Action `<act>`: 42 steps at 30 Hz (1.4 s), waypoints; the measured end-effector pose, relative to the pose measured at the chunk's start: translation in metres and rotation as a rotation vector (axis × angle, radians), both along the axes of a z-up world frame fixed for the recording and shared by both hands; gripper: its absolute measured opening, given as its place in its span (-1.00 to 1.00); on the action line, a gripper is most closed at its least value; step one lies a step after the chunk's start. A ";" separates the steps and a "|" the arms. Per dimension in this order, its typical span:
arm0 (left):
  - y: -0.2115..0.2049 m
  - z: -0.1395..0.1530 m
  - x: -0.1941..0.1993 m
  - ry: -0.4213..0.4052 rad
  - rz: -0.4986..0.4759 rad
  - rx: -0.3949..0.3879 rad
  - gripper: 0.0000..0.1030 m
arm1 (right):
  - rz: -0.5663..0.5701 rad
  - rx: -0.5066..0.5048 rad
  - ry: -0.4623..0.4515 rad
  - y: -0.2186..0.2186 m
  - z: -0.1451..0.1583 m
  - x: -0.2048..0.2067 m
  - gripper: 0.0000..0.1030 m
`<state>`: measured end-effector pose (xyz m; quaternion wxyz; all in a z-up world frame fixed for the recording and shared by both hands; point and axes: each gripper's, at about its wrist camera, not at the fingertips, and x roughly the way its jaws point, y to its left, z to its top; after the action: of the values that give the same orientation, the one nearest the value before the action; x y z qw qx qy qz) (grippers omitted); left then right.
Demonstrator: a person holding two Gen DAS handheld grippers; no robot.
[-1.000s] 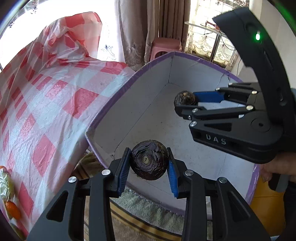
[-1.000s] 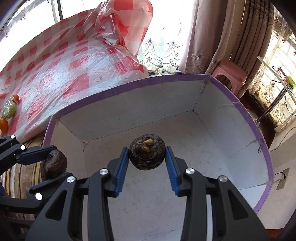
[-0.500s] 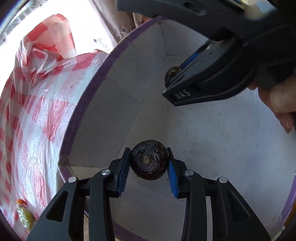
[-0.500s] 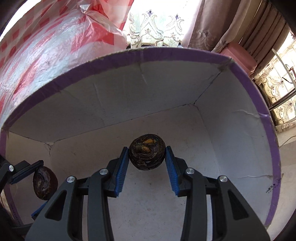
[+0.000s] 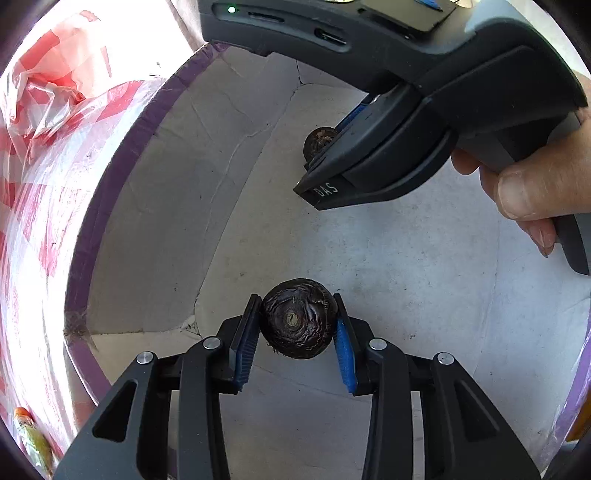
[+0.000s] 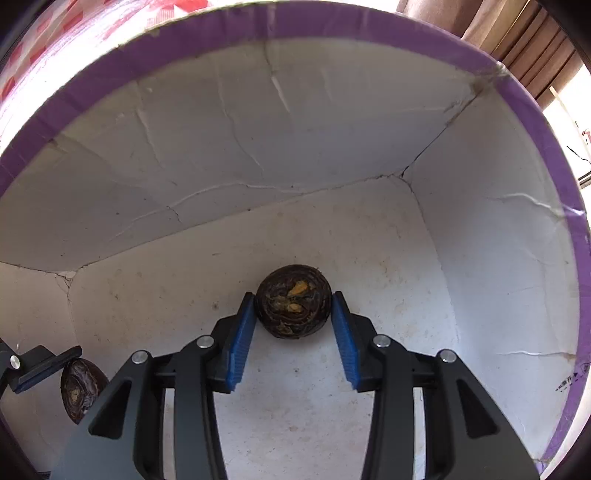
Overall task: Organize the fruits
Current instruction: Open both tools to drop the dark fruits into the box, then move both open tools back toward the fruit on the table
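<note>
Left wrist view: the left gripper clamps a dark fruit in its jaws above the floor of the white box. A hand holds the right gripper farther in.

Right wrist view: the right gripper's jaws are opening; a second fruit sits between them on the box floor, pads just clear.

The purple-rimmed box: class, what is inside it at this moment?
Inside the purple-rimmed box are two dark wrinkled fruits: one clamped in the left claw, one between the right claw's opening blue pads. The floor beneath each fruit is hidden.
</note>
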<state>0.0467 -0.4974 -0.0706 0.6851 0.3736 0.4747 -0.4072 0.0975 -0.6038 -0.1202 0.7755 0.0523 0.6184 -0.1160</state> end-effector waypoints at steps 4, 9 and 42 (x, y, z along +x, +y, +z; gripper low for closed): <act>0.002 0.001 0.005 0.012 0.000 -0.017 -0.26 | -0.009 -0.011 0.003 0.001 -0.001 0.002 0.28; 0.016 0.010 0.011 0.028 -0.006 -0.067 0.19 | -0.001 -0.032 -0.010 0.007 -0.002 0.000 0.56; 0.168 0.158 -0.039 -0.539 0.296 -0.636 0.87 | -0.211 -0.296 -0.727 0.063 0.188 -0.135 0.97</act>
<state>0.0080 -0.3290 0.0877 0.9162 0.1651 0.1786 -0.3184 -0.0370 -0.5410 0.0678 0.9267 0.0408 0.2717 -0.2565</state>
